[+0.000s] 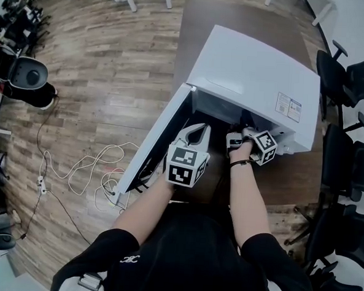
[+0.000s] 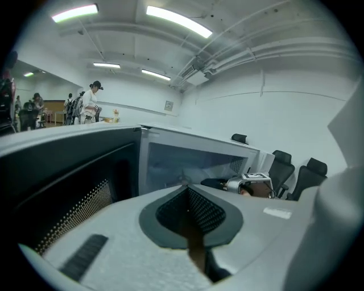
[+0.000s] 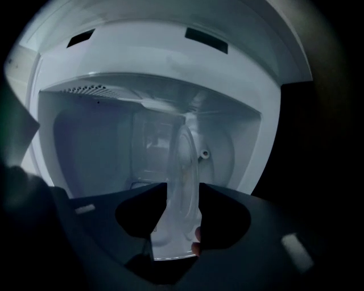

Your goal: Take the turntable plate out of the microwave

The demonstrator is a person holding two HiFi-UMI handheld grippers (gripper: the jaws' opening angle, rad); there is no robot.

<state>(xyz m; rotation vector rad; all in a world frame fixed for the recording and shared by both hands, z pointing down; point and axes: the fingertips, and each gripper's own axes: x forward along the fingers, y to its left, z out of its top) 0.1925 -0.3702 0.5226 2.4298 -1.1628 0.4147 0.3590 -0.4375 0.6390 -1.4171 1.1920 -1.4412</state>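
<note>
A white microwave (image 1: 248, 72) stands on a brown bench (image 1: 198, 32). Its door (image 1: 158, 140) is swung open to the left. The right claw (image 3: 181, 192) reaches into the cavity. The glass turntable plate (image 3: 183, 159) is between its two jaws, with the edge turned toward the camera. The jaws lie against both faces of the near rim, so the plate is gripped. The rest of the plate goes farther into the white cavity. The left claw (image 2: 183, 187) is just outside the opening, between the door and the right claw. Its jaws are closed together and there is nothing in them. White cables (image 1: 88, 167) lie on the wooden floor (image 1: 101, 63) at the left. Black office chairs (image 1: 352, 78) stand at the right of the bench.
</note>
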